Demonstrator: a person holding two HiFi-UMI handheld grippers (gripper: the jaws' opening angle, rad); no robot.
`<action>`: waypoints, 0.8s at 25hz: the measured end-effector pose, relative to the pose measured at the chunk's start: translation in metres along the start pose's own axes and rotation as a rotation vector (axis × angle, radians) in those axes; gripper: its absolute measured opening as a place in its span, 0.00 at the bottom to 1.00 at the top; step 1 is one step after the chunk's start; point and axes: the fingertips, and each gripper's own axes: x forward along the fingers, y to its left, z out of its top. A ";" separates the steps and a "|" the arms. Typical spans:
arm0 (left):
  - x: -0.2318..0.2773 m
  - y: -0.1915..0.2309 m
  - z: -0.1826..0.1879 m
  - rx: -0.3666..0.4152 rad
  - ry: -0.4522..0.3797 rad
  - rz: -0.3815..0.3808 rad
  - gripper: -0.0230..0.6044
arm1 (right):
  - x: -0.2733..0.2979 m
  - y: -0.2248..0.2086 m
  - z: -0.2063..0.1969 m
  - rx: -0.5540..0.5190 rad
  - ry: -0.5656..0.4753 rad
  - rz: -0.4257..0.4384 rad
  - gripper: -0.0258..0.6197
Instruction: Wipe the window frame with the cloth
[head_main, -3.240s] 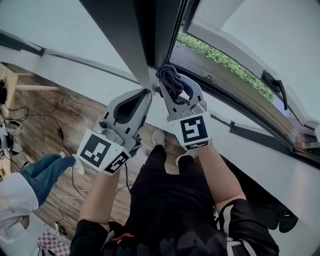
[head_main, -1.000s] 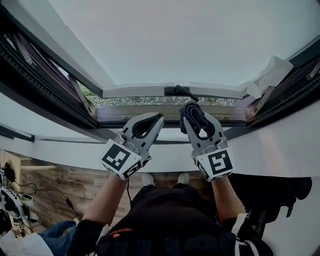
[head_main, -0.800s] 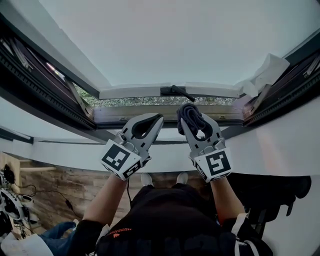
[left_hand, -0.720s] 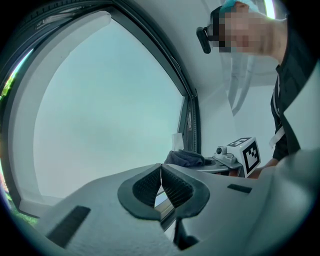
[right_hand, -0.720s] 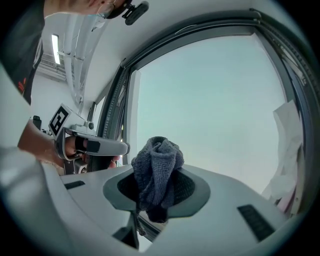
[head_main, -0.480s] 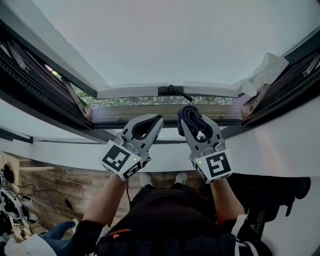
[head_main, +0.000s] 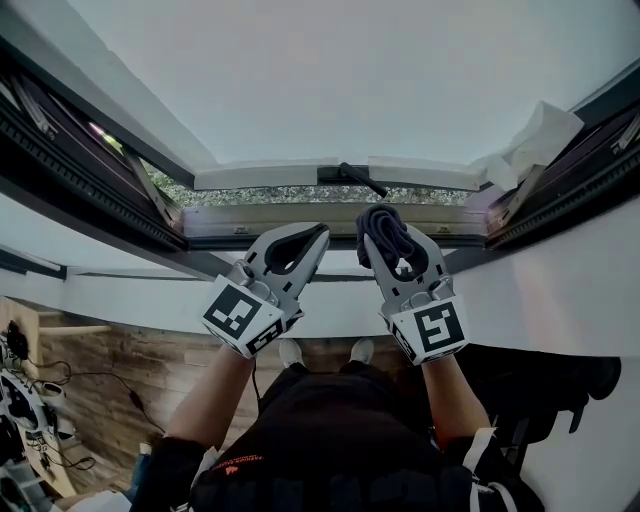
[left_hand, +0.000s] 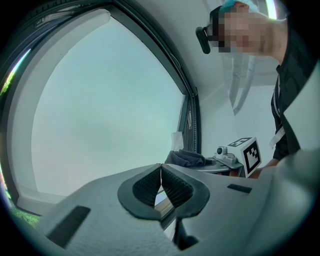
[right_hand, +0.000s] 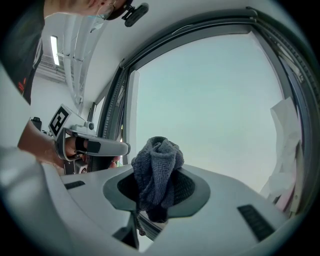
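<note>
A bunched dark grey cloth (head_main: 384, 232) (right_hand: 157, 167) sticks up from my right gripper (head_main: 392, 240), whose jaws are shut on it. It is held up just in front of the window frame's (head_main: 300, 222) lower rail, below the black handle (head_main: 358, 179); whether it touches the rail I cannot tell. My left gripper (head_main: 315, 236) (left_hand: 161, 176) hangs beside it on the left, jaws shut together with nothing between them. In the left gripper view the cloth (left_hand: 186, 158) shows past the jaws.
The open sash's white edge (head_main: 250, 178) runs across the top of the opening, greenery behind it. Dark side rails (head_main: 80, 165) flank both sides. A crumpled white paper (head_main: 535, 140) is wedged in the right rail. Wooden floor and cables (head_main: 60, 400) lie below left.
Since 3.2 s ago the view has swung up from the frame's side post to the open window. Over the last second both grippers have stayed almost still before the lower rail.
</note>
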 end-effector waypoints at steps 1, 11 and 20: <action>0.000 0.000 0.000 0.001 -0.001 0.000 0.07 | 0.001 0.000 0.001 -0.003 0.000 0.003 0.20; 0.000 0.007 0.002 -0.002 -0.010 0.004 0.07 | 0.009 0.003 0.003 -0.005 0.000 0.013 0.21; -0.001 0.017 0.001 0.003 -0.009 0.008 0.07 | 0.020 0.006 0.003 -0.010 -0.006 0.028 0.20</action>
